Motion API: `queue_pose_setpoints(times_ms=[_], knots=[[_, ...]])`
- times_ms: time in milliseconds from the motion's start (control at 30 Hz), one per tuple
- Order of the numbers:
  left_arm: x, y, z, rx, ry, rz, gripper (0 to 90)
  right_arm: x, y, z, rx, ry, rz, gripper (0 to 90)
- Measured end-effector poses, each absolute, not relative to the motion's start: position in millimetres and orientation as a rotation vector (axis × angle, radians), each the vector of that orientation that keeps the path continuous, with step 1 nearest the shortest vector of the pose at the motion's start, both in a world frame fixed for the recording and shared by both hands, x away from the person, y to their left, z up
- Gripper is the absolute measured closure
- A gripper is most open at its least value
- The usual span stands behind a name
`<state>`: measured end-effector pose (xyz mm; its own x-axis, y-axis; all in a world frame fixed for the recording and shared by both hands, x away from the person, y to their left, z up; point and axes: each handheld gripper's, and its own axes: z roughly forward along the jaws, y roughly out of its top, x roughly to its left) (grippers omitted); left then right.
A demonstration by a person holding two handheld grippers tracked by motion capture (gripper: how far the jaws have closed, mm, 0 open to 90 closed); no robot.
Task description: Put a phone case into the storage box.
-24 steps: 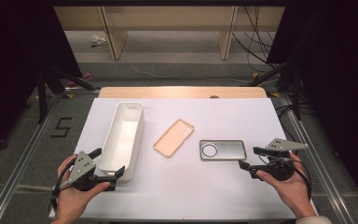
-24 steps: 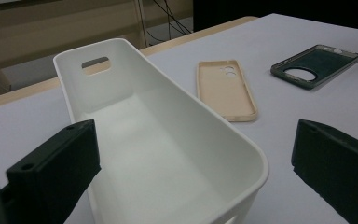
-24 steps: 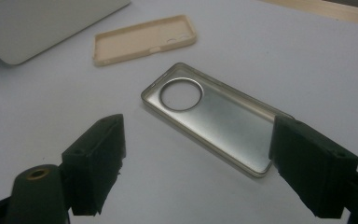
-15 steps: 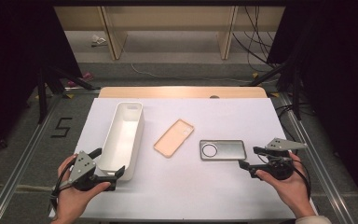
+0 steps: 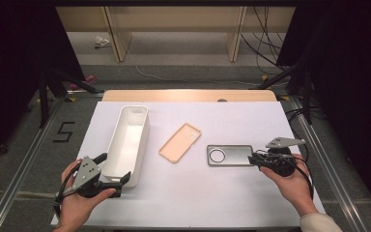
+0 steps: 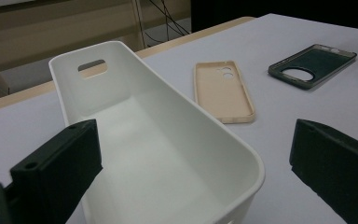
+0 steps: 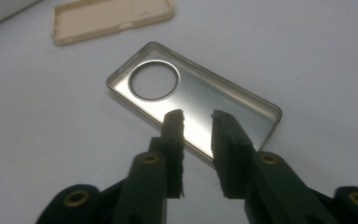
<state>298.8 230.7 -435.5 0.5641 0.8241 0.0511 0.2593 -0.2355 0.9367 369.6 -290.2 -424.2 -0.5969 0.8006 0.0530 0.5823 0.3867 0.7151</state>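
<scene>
A long white bin (image 5: 143, 141) lies lengthwise at the table's left, its inside bare in the left gripper view (image 6: 177, 98). My left gripper (image 5: 111, 168) is open wide, one jaw on each side of the bin's near end (image 6: 191, 177), touching nothing. A beige phone case (image 5: 180, 141) (image 6: 223, 91) (image 7: 107, 16) lies hollow side up mid-table. To its right lies a grey case with a round hole (image 5: 229, 155) (image 6: 312, 65) (image 7: 200, 93). My right gripper (image 5: 255, 158) (image 7: 196, 116) hovers over that case's near end, its jaws a narrow gap apart with nothing between them.
A white sheet (image 5: 198, 198) covers the table, with a wooden strip (image 5: 188, 95) along its far edge. Metal rails run down both sides. A taped number five (image 5: 64, 131) marks the floor at left. Shelving and cables stand beyond the table.
My right gripper has crept forward and left, so its tips now reach over the grey case's end. The left gripper and all three objects have stayed put.
</scene>
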Motion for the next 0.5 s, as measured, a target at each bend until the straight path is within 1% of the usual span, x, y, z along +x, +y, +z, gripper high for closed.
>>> queue_pose_setpoints(times_ms=[33, 67, 100, 333, 500], knots=[[299, 231, -435, 1.774, 0.896, 0.691, 1.6, 377, -288, -427, 1.213, 2.371, 0.961, 86.3], [299, 231, -435, 1.774, 0.896, 0.691, 1.6, 377, -288, -427, 1.213, 2.371, 0.961, 86.3], [299, 231, -436, 1.774, 0.896, 0.691, 1.7, 385, -285, -431, 1.221, 2.393, 0.890, 90.0], [299, 231, -436, 1.773, 0.896, 0.691, 1.8, 410, -276, -444, 1.217, 2.465, 0.726, 90.0], [299, 231, -436, 1.775, 0.895, 0.692, 2.0, 419, -274, -452, 1.215, 2.515, 0.615, 90.0]])
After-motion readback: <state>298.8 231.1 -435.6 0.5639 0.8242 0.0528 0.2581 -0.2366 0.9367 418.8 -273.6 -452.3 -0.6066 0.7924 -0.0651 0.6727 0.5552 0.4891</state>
